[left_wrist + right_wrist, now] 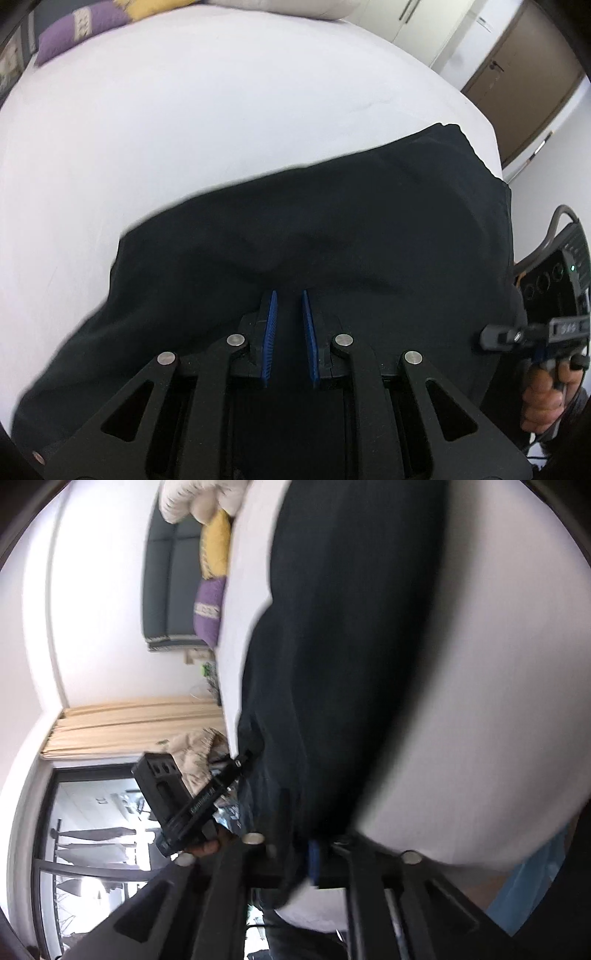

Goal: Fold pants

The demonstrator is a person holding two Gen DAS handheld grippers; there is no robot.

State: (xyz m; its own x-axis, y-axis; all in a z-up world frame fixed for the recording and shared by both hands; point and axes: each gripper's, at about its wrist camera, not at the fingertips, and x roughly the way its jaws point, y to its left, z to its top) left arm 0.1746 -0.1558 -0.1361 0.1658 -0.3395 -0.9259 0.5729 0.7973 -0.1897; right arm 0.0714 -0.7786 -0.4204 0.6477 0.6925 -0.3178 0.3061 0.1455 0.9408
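Observation:
Black pants (pixel 332 229) lie spread on a white bed (pixel 184 129), reaching its right edge. My left gripper (pixel 289 295) is low over the near part of the pants, its blue pads (pixel 271 332) a small gap apart, with dark cloth between and under them; whether they pinch it is unclear. The right gripper (pixel 491 336) shows at the right edge of the pants, held by a hand. In the blurred, rotated right wrist view the pants (pixel 332 627) run up the frame, and my right gripper (pixel 303 849) looks shut on their edge, one blue pad (pixel 314 860) showing.
Purple (pixel 74 33) and yellow (pixel 155 7) pillows lie at the bed's far side. A brown door (pixel 524 74) and white cupboards stand beyond the bed on the right. The right wrist view shows a grey headboard (pixel 170 583), beige curtains (pixel 129 727) and a window.

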